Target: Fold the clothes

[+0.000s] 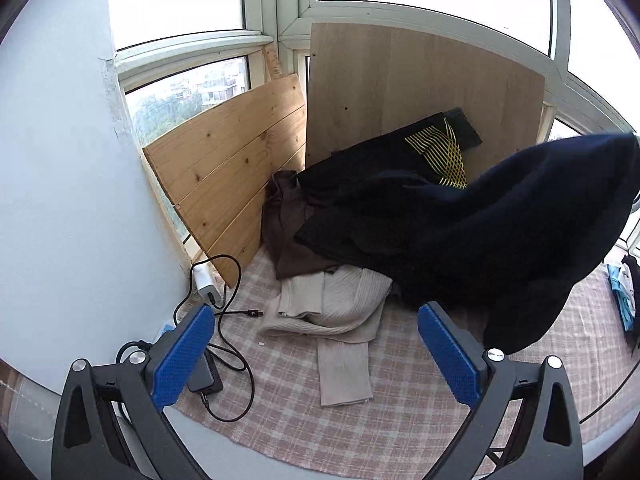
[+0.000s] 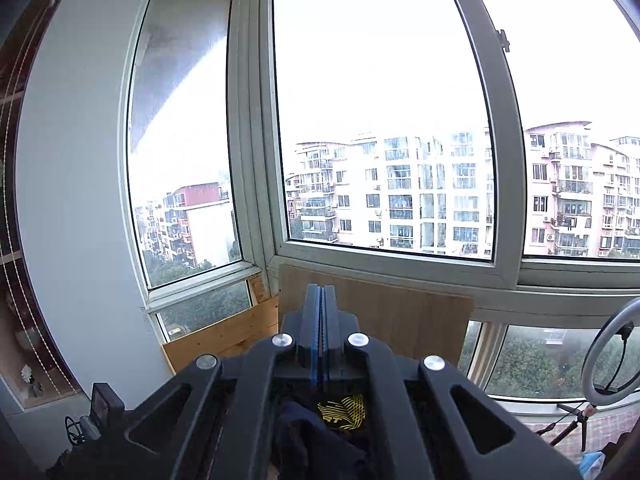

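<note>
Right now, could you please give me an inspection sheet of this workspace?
Surface: pink plaid cloth, partly bare.
Job's things: navy garment lifted at right; black garment with yellow print, brown garment, beige knit sweater piled.
Clutter: small round object.
Grippers: left gripper open, empty; right gripper closed, what it holds unseen.
Cables: black cable, white charger.
Surroundings: wooden boards, windows, ring light.

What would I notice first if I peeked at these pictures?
A big dark blue garment hangs in the air on the right, above a heap of clothes piled against wooden boards. The left claw gapes wide open in front. In the other view, pink apartment blocks fill the huge window.
</note>
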Demonstrator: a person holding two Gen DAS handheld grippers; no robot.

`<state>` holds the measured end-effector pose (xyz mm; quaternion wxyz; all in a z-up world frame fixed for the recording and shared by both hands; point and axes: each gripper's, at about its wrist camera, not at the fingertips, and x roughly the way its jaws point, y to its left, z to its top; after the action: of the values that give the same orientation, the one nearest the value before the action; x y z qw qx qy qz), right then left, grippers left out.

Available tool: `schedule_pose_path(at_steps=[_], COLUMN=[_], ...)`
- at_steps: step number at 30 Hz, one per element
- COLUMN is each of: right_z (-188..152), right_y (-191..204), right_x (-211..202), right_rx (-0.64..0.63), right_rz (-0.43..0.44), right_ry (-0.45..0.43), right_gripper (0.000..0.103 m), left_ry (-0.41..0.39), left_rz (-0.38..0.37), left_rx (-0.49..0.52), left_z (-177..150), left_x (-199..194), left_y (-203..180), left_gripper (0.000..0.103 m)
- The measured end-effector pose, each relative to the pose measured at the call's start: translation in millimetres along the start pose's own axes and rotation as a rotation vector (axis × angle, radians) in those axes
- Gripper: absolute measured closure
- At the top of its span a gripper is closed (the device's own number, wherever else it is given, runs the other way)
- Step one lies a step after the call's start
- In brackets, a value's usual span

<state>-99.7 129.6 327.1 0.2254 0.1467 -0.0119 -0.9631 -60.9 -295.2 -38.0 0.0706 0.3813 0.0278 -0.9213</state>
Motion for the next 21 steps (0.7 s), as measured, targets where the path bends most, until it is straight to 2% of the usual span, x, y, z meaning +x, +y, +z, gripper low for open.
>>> schedule_pose_path(at_steps=[1,2,3,4,5,6,7,10,13,16,19,20,21], right_z=[-4.0,-26.4,-55.2,-83.9,-112.7,-141.4,-172.9,-261.9,-334.7,-389.6,-422.0,-429.0,-434.5], right_y=[-16.8,-31.8,-46.2,-60.6,-75.1,-89.5,-95.1,-88.9,-55.5,-22.7,4.0,7.6,10.8], right_x=[-18.3,-17.2,-9.3,-1.4,6.5,14.4,27.5,92.0,154.3,202.4,233.5,237.9,240.7], right_rx=[0.002,0.018,0.039,0.061,0.082,0.104,0.129,0.188,0.139,0.05,-0.011,-0.021,-0.031], right_rz=[-0.024,-0.038,-0.05,-0.062,-0.074,-0.086,-0.06,0.094,0.204,0.284,0.341,0.334,0.322], right_ry=[0.022,0.085,0.163,0.241,0.319,0.397,0.452,0.614,0.757,0.88,0.932,0.935,0.935], right_gripper=[0.101,0.098,0.078,0.039,0.023,0.018,0.018,0.018,0.018,0.018,0.018,0.023,0.062], left_ry=[-0.003,-0.002,-0.002,0.003,0.011,0.019,0.026,0.061,0.077,0.094,0.127,0.142,0.154], left_rz=[0.003,0.007,0.01,0.009,0.008,0.008,0.008,0.022,0.071,0.136,0.197,0.224,0.249], left_rx=[0.013,0.019,0.025,0.025,0.021,0.013,0.003,-0.025,-0.047,-0.085,-0.122,-0.13,-0.134], left_z=[1.0,1.0,0.9,-0.3,-2.0,-4.9,-8.0,-21.9,-42.3,-66.1,-89.5,-95.9,-101.2], left_x=[-0.8,-1.1,-1.3,-1.8,-2.4,-3.0,-3.5,-8.4,-24.2,-46.7,-66.7,-71.5,-75.9], left_y=[-11.6,-22.7,-33.8,-44.8,-55.7,-65.7,-75.3,-99.6,-115.4,-120.9,-117.5,-114.9,-111.9], left_gripper=[0.001,0.001,0.001,0.001,0.001,0.001,0.001,0.001,0.001,0.001,0.001,0.001,0.001])
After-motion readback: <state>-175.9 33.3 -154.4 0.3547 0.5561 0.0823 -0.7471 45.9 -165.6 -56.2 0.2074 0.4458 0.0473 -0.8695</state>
